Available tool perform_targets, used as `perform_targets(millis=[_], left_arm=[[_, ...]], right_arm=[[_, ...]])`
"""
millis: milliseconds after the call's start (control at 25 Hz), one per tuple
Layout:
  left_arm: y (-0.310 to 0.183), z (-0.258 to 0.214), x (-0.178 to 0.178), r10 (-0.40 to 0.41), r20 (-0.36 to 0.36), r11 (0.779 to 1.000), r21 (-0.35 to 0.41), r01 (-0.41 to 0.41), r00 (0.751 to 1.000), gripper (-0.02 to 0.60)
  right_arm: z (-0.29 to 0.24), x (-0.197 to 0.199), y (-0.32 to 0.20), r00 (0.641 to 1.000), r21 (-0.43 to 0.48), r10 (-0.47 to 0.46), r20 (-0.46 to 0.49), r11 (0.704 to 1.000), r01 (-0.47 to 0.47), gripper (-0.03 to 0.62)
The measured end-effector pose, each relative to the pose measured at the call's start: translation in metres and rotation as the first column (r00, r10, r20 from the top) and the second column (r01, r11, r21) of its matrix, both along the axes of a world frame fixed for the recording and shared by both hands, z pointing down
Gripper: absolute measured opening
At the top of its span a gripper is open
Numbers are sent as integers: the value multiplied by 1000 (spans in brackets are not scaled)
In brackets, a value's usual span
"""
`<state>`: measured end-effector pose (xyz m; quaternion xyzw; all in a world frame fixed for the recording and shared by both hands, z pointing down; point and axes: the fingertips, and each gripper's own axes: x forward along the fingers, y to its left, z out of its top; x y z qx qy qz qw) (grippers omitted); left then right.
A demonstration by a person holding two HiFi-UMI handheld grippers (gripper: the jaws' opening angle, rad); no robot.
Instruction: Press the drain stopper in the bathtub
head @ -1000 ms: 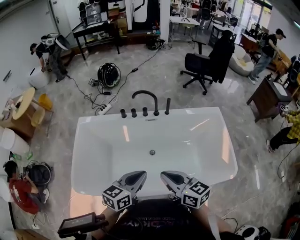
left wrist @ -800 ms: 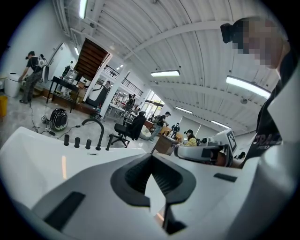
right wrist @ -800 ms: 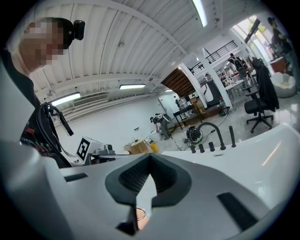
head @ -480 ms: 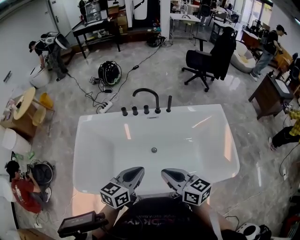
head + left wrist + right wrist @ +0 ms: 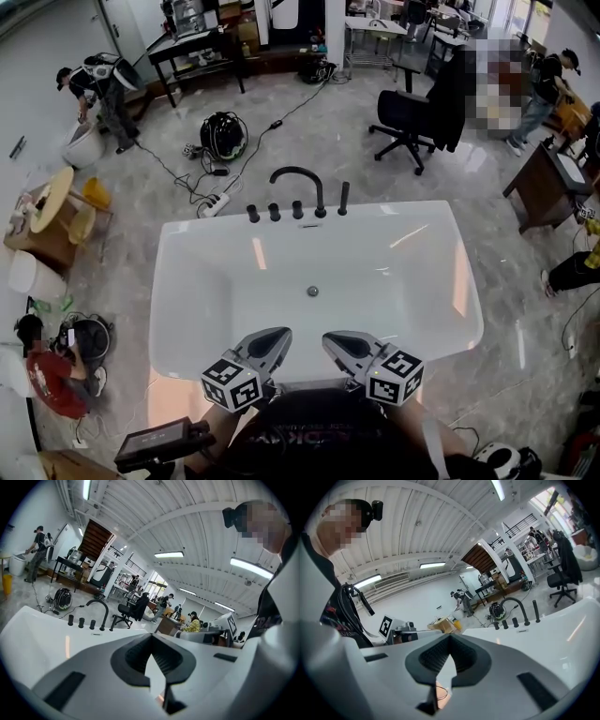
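The small round metal drain stopper (image 5: 312, 292) sits in the middle of the floor of the white bathtub (image 5: 187, 246). A black arched faucet (image 5: 298, 183) and several black knobs stand on the tub's far rim. Both grippers hover over the near rim, well short of the stopper. My left gripper (image 5: 270, 340) is shut and holds nothing, and my right gripper (image 5: 337, 342) is the same. In the left gripper view the jaws (image 5: 151, 638) meet, with the faucet (image 5: 98, 610) beyond. The right gripper view shows its jaws (image 5: 450, 637) closed, the faucet (image 5: 513, 604) ahead.
A black office chair (image 5: 417, 117) stands behind the tub at the right. A round black device (image 5: 223, 134) and a power strip (image 5: 214, 202) with cables lie on the floor at the back left. People work around the room's edges. A brown desk (image 5: 544, 187) is at the right.
The head view has shifted a little, so the tub sits slightly lower in the picture. Both grippers stay shut over the near rim in about the same place.
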<state>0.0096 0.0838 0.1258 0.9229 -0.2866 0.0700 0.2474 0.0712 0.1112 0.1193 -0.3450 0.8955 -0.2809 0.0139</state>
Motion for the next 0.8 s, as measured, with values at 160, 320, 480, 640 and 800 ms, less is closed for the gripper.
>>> perform_targets(millis=[160, 320, 480, 640, 800], left_arm=[[-6, -5, -8, -31, -10, 999, 9, 31, 999, 8], [-4, -6, -11, -39, -21, 999, 2, 39, 999, 8], [5, -1, -5, -33, -28, 999, -5, 33, 999, 8], [8, -1, -5, -29, -29, 1000, -5, 29, 999, 8], [9, -1, -8, -31, -33, 999, -9, 31, 999, 8]], right_arm=[[1, 0, 2, 1000, -1, 0, -2, 1000, 0, 15], [0, -2, 5, 1000, -1, 2, -5, 1000, -2, 15], [2, 1, 11, 1000, 4, 3, -6, 1000, -3, 15], [3, 0, 15, 1000, 7, 1, -7, 1000, -1, 15], [2, -3, 17, 1000, 9, 3, -9, 1000, -3, 15]])
